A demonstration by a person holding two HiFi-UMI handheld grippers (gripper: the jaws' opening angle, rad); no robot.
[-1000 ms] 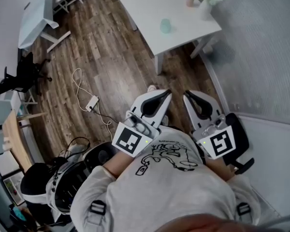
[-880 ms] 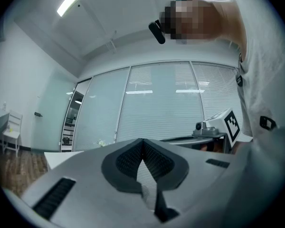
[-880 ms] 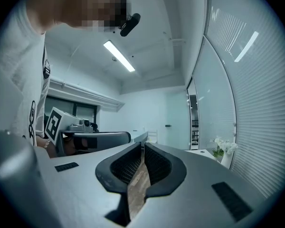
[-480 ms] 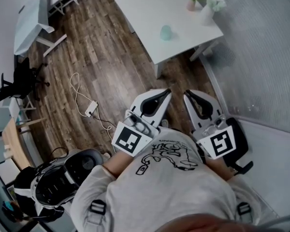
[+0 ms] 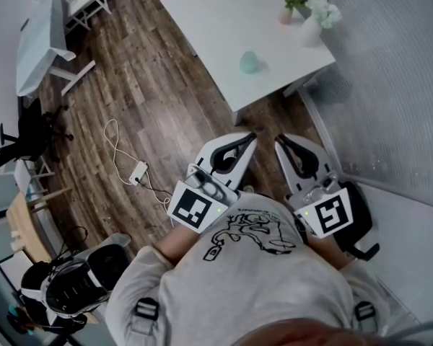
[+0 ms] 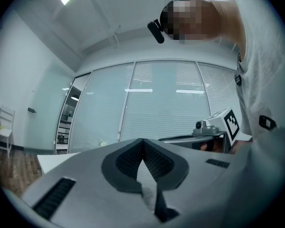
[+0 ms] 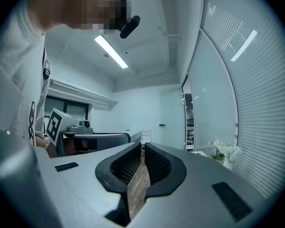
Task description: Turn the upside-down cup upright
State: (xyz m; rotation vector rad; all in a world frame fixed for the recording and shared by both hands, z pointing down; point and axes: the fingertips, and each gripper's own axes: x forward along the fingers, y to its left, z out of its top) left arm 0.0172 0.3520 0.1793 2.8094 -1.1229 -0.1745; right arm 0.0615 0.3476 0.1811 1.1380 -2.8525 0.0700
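Note:
A pale green cup (image 5: 249, 62) stands upside down on the white table (image 5: 216, 20), near its front edge. Both grippers are held close to my chest, well short of the table. My left gripper (image 5: 250, 138) is shut with nothing between its jaws; its tips meet in the left gripper view (image 6: 142, 141). My right gripper (image 5: 279, 140) is shut and empty too, its tips together in the right gripper view (image 7: 142, 146). The cup shows in neither gripper view.
A white vase of flowers (image 5: 314, 20) and a small pink pot (image 5: 286, 14) stand at the table's far right corner; the flowers (image 7: 225, 151) show in the right gripper view. A cable and power brick (image 5: 137, 171) lie on the wood floor. A glass wall with blinds (image 5: 390, 85) runs along the right.
The table and cup have drawn nearer in the head view as I walk forward. Both grippers keep the same pose in front of my chest, jaws still shut.

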